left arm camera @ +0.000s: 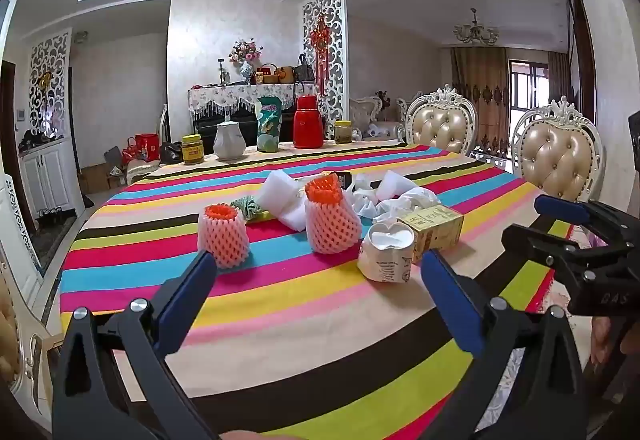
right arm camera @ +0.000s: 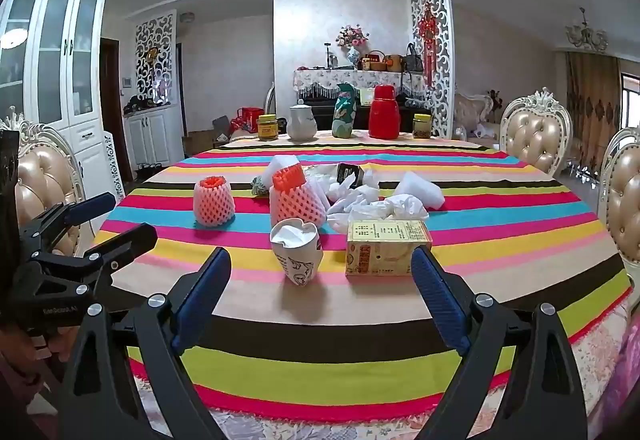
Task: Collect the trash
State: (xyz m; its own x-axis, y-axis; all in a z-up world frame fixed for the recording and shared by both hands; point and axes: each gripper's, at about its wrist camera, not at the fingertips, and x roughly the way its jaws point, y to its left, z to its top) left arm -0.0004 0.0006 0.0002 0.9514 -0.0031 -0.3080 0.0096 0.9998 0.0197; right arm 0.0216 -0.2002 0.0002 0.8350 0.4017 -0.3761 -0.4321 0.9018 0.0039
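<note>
Covering the whole table, a striped cloth (right arm camera: 400, 324) is hiding the tabletop itself. Trash is sitting mid-table: crumpled white bags (right arm camera: 372, 204) partly masking a dark packet (right arm camera: 349, 173), a yellow carton (right arm camera: 386, 248), two foam nets (left arm camera: 330, 218), a crushed paper cup (right arm camera: 297, 254). The left gripper (left arm camera: 320, 276) and right gripper (right arm camera: 320, 272) are both hovering spread wide, holding nothing.
</note>
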